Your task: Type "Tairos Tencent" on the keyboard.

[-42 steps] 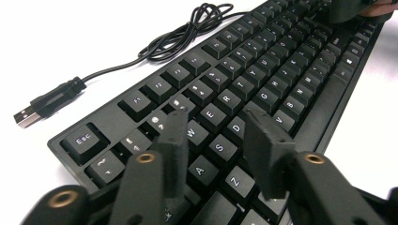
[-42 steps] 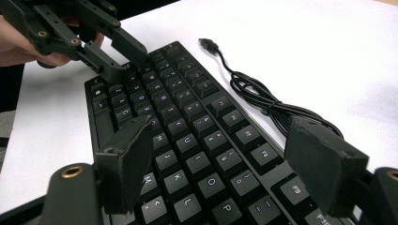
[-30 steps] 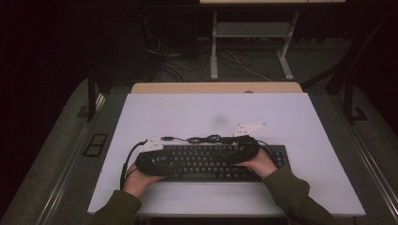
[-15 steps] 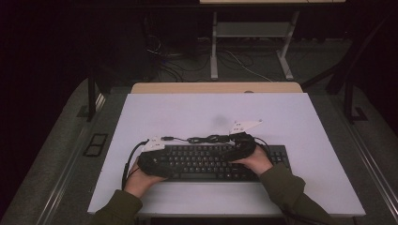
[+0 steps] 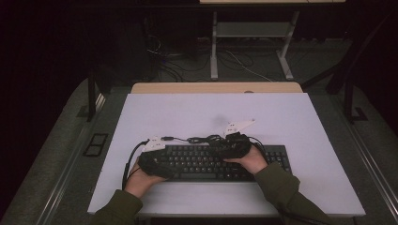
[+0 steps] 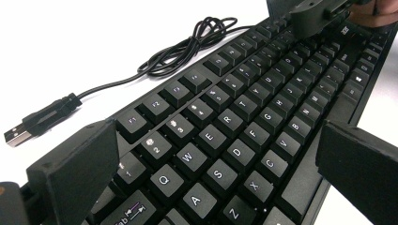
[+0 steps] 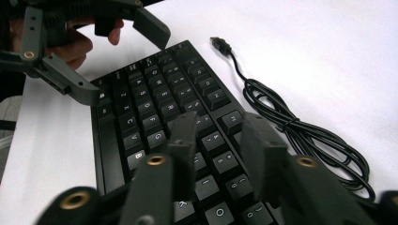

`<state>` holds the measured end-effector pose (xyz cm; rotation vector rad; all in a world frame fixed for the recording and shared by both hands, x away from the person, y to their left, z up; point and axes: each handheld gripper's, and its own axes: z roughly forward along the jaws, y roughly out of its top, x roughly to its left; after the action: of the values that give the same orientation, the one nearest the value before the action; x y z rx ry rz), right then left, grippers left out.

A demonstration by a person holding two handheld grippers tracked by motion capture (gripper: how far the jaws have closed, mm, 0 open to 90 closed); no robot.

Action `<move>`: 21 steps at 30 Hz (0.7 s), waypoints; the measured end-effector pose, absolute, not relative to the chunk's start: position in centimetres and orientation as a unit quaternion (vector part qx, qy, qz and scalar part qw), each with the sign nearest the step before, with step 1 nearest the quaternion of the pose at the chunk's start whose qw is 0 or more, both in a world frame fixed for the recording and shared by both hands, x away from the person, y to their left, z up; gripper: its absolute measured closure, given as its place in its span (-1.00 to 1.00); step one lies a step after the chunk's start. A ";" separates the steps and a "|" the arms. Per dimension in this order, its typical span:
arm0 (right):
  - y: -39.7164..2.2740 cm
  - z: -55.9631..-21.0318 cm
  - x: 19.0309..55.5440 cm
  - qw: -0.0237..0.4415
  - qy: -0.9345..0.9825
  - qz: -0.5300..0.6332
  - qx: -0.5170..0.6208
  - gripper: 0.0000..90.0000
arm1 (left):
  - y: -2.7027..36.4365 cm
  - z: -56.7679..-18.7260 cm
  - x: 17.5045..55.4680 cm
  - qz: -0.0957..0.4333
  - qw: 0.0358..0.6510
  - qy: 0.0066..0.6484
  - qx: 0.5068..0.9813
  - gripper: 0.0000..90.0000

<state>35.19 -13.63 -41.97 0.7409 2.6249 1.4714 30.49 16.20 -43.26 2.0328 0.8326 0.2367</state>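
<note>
Left gripper (image 6: 211, 154) jaws just opened wide, straddling my keyboard (image 5: 213, 161), letting it go | right gripper (image 7: 218, 140) jaws just narrowed above keys, gripping nothing | cable (image 7: 300, 129) beyond right jaws.

I count one black keyboard (image 5: 211, 161) on one white table (image 5: 291, 117). One black cable (image 5: 197, 138) trails from it, ending in one USB plug (image 6: 19, 131). I have two hand-held grippers over it: the left hand-held gripper (image 5: 152, 161) and the right hand-held gripper (image 5: 232, 147). Beyond, I see one wooden table edge (image 5: 216, 87).
</note>
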 end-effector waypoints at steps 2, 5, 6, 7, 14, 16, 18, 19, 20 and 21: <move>-13.6 -42.0 35.2 0.018 0.849 0.472 0.235 0.67 | 16.2 -43.3 30.5 0.094 0.449 0.337 0.822 -1.00; -13.5 -42.1 35.1 0.015 0.852 0.470 0.229 0.84 | 16.1 -43.3 30.5 0.091 0.450 0.337 0.822 -1.00; -13.4 -42.1 35.1 0.012 0.854 0.469 0.226 0.87 | 16.1 -43.3 30.5 0.090 0.450 0.337 0.822 -1.00; -13.4 -42.2 35.1 0.010 0.855 0.468 0.224 0.92 | 16.1 -43.4 30.5 0.089 0.451 0.336 0.822 -1.00; -13.0 -42.6 34.9 0.005 0.867 0.452 0.210 0.98 | 16.1 -43.4 30.5 0.089 0.451 0.335 0.822 -1.00; -12.9 -42.8 34.9 0.005 0.871 0.445 0.208 0.98 | 16.1 -43.4 30.5 0.089 0.450 0.334 0.823 -1.00; -12.8 -42.9 34.9 0.006 0.873 0.441 0.210 0.98 | 16.1 -43.4 30.5 0.089 0.450 0.334 0.824 -1.00; -12.8 -42.9 34.9 0.005 0.873 0.439 0.211 0.98 | 16.1 -43.4 30.5 0.088 0.450 0.333 0.824 -1.00; -12.8 -43.0 34.9 0.005 0.874 0.438 0.212 0.98 | 16.1 -43.4 30.5 0.088 0.450 0.333 0.824 -1.00; -12.8 -43.0 34.9 0.005 0.875 0.437 0.211 0.98 | 16.1 -43.5 30.5 0.088 0.450 0.333 0.824 -1.00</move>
<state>34.89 -12.81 -43.03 0.6608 2.7381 1.3668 30.49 16.09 -43.45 2.0378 0.8233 0.2173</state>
